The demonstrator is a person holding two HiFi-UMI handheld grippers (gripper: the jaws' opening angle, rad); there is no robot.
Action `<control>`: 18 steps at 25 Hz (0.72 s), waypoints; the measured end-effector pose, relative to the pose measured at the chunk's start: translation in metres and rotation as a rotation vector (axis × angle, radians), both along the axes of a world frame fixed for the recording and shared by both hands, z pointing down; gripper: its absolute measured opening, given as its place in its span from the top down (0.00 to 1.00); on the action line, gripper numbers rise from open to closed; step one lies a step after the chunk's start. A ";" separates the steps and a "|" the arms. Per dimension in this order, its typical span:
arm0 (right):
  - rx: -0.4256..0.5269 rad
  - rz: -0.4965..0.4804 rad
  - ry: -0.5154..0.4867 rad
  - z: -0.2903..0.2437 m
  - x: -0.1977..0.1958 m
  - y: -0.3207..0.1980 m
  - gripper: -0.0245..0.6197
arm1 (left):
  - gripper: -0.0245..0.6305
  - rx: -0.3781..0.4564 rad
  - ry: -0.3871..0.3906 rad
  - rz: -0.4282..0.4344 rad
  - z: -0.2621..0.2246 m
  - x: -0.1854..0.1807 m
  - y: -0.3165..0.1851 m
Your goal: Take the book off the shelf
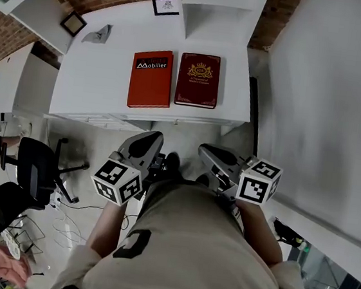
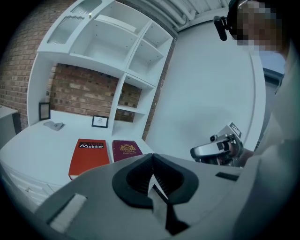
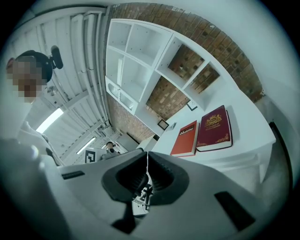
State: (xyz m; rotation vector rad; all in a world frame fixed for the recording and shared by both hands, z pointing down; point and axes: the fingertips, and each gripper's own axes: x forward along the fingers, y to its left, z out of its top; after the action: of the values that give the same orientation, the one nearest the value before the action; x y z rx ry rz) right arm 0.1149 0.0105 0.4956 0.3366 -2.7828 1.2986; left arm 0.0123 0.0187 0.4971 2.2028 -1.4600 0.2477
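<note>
shelf point(image 1: 214, 21) stands at the far right end of the white tabletop point(image 1: 97, 79); its compartments show white boards, with brick wall behind the lower ones; I can't see fully into every compartment.

Books are on the tabletop, outside the compartments; red book point(image 1: 151, 79) lies flat, cover up, just in front of the shelf; maroon book point(image 1: 198, 79) lies flat right beside it on the right, edges touching or nearly so, can't tell which; both sit close to the near edge of the tabletop.

Far side of the tabletop: small picture frame point(image 1: 165, 5) upright by the brick wall, just left of the shelf; second picture frame point(image 1: 73, 23) further left; crumpled grey thing point(image 1: 101, 32) lying between the two frames, nearer the second one.

Left hand-held gripper point(image 2: 152, 159): jaws closed, tips meeting, gripping no object; pointed toward the books but well apart from them; touching nothing.

Right hand-held gripper point(image 3: 146, 157): jaws closed, pads together along the seam, holding no object; also aimed at the tabletop with both books ahead; touching nothing.

From the head view both grippers are held close to the person's torso, side by side over the floor, on the near side of the tabletop edge; marker cubes face up; office chair point(image 1: 35, 166) stands on the floor to the left.
</note>
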 end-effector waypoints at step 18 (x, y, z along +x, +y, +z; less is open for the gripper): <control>0.031 -0.183 0.077 0.005 -0.095 -0.006 0.95 | 0.96 -0.030 0.006 -0.188 0.016 -0.105 0.018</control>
State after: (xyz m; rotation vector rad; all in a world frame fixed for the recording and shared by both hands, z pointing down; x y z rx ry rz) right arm 0.0195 0.0045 0.5003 0.1259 -2.6983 1.1778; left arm -0.0930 0.0369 0.5129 2.0246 -1.6365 0.1985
